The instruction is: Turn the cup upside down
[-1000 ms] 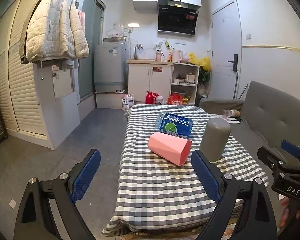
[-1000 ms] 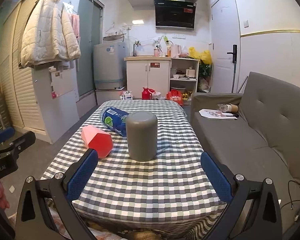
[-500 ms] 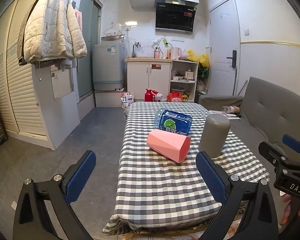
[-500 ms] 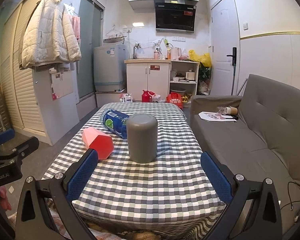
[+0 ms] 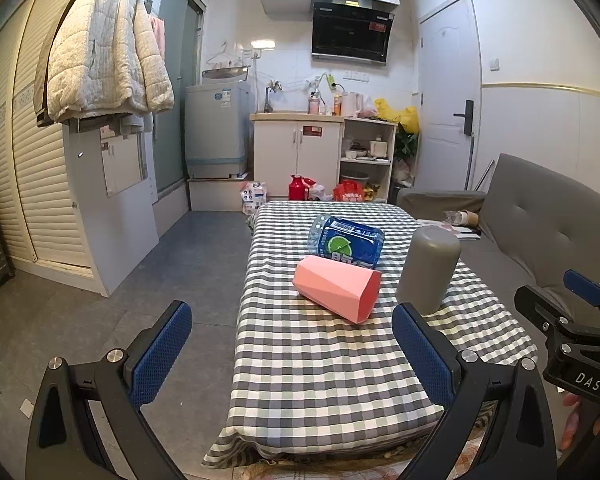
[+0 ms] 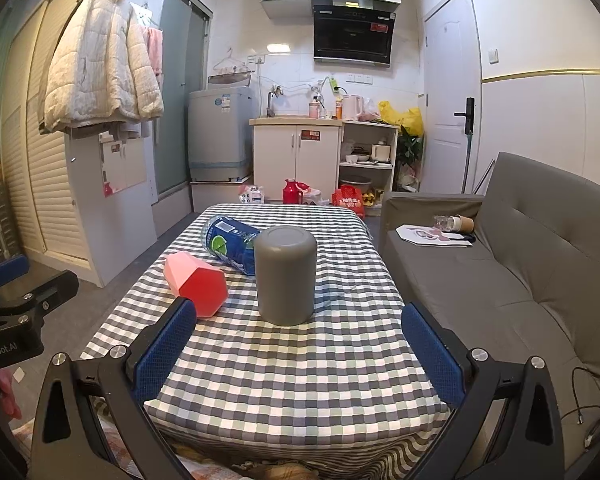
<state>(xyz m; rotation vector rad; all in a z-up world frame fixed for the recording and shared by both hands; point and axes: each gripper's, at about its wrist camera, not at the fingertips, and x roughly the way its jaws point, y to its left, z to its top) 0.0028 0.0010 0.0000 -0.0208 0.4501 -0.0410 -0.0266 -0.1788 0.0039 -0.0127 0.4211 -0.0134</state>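
Note:
A grey cup point(image 6: 286, 275) stands with its closed end up on the checked tablecloth point(image 6: 284, 364); it also shows in the left wrist view point(image 5: 428, 270). A pink faceted cup point(image 5: 337, 288) lies on its side left of it, also seen in the right wrist view point(image 6: 196, 284). My left gripper point(image 5: 292, 354) is open and empty, held short of the table's near edge. My right gripper point(image 6: 298, 350) is open and empty, in front of the grey cup and apart from it.
A blue-labelled plastic bottle point(image 5: 346, 242) lies on its side behind the cups. A grey sofa point(image 6: 512, 280) runs along the table's right side. Kitchen cabinets point(image 6: 300, 158) and a washing machine point(image 6: 220, 134) stand at the back. Bare floor point(image 5: 112, 320) lies left of the table.
Both grippers have drawn back a little from the table and stay open. The cups and the bottle have not moved.

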